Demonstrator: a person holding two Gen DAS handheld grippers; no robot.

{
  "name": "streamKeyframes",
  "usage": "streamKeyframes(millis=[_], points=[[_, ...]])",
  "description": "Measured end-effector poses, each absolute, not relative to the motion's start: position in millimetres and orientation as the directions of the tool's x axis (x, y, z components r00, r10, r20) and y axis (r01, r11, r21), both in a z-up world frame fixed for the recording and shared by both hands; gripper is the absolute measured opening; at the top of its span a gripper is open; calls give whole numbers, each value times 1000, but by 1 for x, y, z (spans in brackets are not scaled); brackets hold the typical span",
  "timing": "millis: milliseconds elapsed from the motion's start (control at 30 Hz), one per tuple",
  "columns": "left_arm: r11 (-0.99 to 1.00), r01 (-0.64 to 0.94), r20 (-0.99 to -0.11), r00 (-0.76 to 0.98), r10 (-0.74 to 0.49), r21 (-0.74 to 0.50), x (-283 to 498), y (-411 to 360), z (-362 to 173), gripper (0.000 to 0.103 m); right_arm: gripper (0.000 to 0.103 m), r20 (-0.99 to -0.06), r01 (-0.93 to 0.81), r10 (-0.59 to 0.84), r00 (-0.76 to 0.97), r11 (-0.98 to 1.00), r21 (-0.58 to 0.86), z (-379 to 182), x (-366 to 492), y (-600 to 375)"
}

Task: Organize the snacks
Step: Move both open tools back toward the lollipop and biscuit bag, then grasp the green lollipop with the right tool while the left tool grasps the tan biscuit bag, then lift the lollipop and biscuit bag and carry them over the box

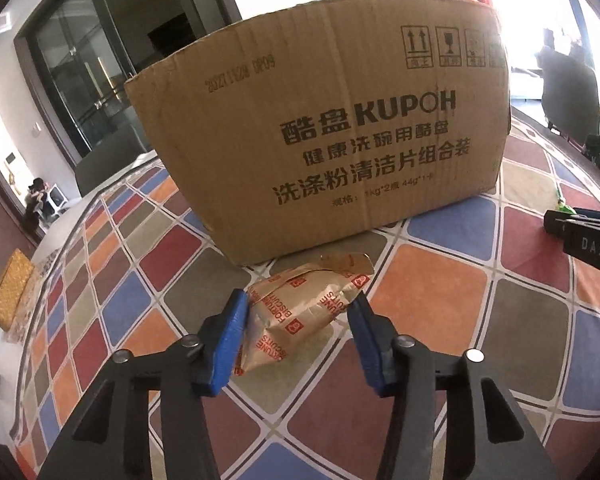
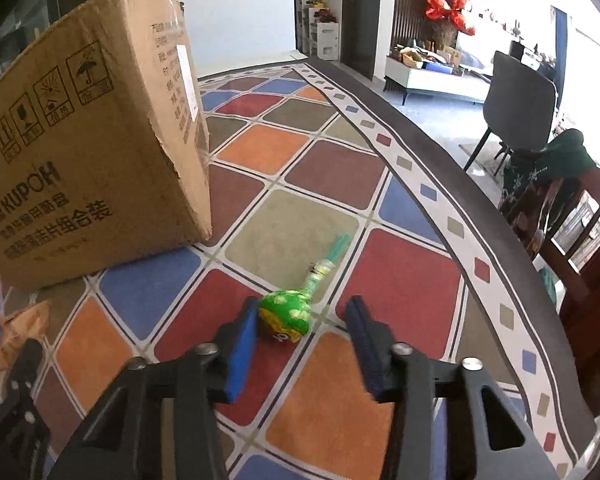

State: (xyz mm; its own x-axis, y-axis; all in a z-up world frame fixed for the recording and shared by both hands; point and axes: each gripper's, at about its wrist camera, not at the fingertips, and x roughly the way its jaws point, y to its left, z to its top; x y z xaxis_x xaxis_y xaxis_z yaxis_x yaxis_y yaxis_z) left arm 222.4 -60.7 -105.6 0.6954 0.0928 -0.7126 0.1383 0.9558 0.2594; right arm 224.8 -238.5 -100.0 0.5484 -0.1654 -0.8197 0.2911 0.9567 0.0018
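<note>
Only the right wrist view showed the green wrapped lollipop [image 2: 287,314] between the spread right gripper [image 2: 301,316]; left gripper [image 1: 298,308] straddled, unclenched, the tan "FORTUNE BISCUITS" packet [image 1: 300,312] by the brown "KUPOH" cardboard box [image 1: 332,128].

Beyond the fingertips, the cardboard box [image 1: 332,128] carries "KUPOH" in bold beside Chinese characters, a stamped date code "20271128 OP09" that is faint, and handling pictograms at its upper corner. Between the fingers, the biscuit packet [image 1: 300,312] reads "FORTUNE BISCUITS". The right gripper [image 1: 584,240] shows "DAS".
</note>
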Motion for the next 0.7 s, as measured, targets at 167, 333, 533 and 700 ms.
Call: streamKeyframes(millis=[167, 333, 533, 700], points=[[965, 127, -714, 695, 80, 231, 221, -56, -105, 41, 26, -816, 259, -154, 557, 966, -6, -99, 224, -232], [972, 119, -718, 693, 65, 202, 221, -50, -103, 38, 26, -815, 224, -128, 566, 975, 2, -97, 219, -224], [979, 107, -719, 693, 54, 176, 221, -44, -101, 36, 26, -807, 183, -104, 581, 983, 5, -91, 212, -212], [982, 98, -708, 704, 48, 164, 217, -42, -94, 35, 26, -799, 154, -82, 596, 988, 14, -84, 206, -204]])
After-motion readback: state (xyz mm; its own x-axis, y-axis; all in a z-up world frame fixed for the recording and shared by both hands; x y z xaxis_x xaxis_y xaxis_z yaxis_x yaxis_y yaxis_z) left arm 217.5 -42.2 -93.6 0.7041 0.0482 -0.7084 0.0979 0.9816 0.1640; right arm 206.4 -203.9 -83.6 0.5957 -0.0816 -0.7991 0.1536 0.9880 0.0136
